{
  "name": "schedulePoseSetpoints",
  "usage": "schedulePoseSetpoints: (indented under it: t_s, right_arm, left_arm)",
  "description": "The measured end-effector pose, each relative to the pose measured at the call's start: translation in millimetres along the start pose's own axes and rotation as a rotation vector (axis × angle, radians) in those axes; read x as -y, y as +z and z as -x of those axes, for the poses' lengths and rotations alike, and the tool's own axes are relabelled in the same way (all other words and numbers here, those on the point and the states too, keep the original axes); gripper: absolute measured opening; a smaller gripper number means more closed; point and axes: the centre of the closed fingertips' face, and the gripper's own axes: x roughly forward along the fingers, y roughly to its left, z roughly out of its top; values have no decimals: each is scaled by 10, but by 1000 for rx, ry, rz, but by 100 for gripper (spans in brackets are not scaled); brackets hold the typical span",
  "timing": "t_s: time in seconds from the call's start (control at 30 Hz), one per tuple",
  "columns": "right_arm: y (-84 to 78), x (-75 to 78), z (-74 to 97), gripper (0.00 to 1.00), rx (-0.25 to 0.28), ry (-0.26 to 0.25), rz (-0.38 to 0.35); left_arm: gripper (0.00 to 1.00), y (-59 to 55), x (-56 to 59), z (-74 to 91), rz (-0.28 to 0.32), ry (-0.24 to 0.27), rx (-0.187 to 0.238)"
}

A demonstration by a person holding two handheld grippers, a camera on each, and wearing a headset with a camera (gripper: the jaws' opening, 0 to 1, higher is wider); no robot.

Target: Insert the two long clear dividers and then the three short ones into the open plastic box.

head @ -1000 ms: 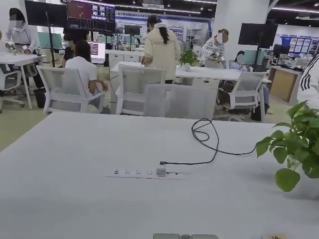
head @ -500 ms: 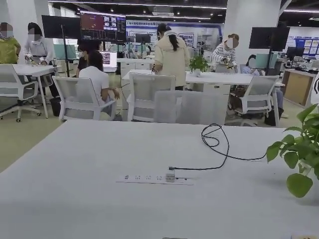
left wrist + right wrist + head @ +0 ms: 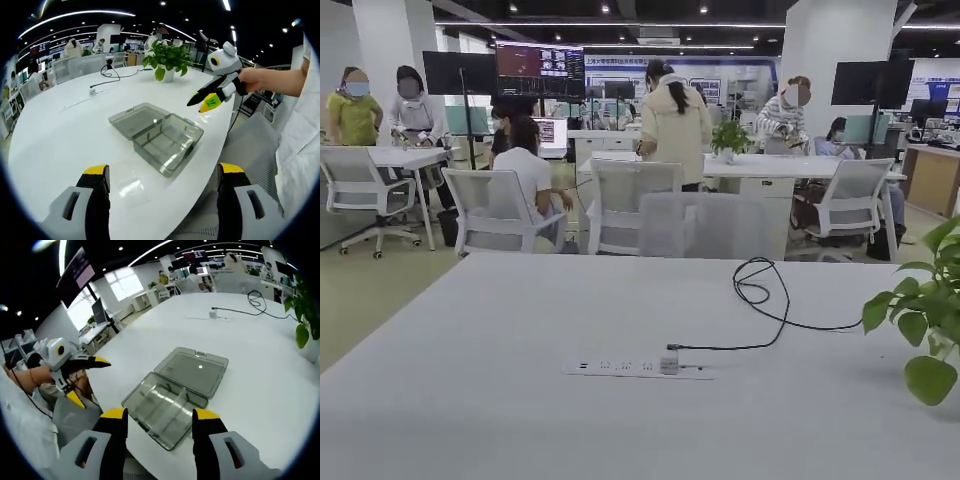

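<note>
Near edge of table (image 3: 470, 400):
- Left gripper (image 3: 162, 171): jaws spread wide, nothing between them. It hangs over the table edge and points at the box.
- Right gripper (image 3: 160, 415): jaws also well apart, holding nothing. It is aimed at the box from the other side. In the left gripper view a hand (image 3: 260, 80) holds it in the air, clear of the table.
- Box (image 3: 162, 407): open, close to the near edge of the table. The base is nearer the person. The lid (image 3: 192, 369) lies flat on the table on the far side, joined at the hinge.
- Faint clear lines cross the base. I cannot tell whether they are dividers.

Mid table:
- White power strip (image 3: 638, 368) lies flat with one plug in it.
- A black cable (image 3: 760, 290) loops away from the plug to the right.
- A leafy plant (image 3: 920, 320) stands at the right edge.

Far: white chairs (image 3: 620, 205) behind the table, then people (image 3: 672, 120) at desks.

Change against 1.0 s ago:
- The head view has tipped up and swung left. The strip now sits lower and further right in the picture.
- The grey object then at the bottom edge is now out of frame.
- Strip, cable and plant keep the same layout, so only the camera moved.
</note>
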Motion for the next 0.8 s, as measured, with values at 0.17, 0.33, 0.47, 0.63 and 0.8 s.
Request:
schedulePoseSetpoints:
  t_s: [0.17,0.33,0.47,0.63,0.8]
  right_arm:
    - [-86,10,127,62,16,26,74]
    - [-127,21,225,70,46,47,131]
    - [-171,38,301,76,61,62,168]
    - [-236,50,381,83,89,90,235]
    - [-338,80,439,88,93,100,288]
  left_arm:
    - [88,-51,-113,-19,31,39,-30]
    - [85,-111,-187,-53,70,67,-62]
    - [82,-197,-242,-97,114,90,-109]
    - [78,-308,-310,-152,185,116,-167]
    - [73,-375,-372,-225,214,134,-204]
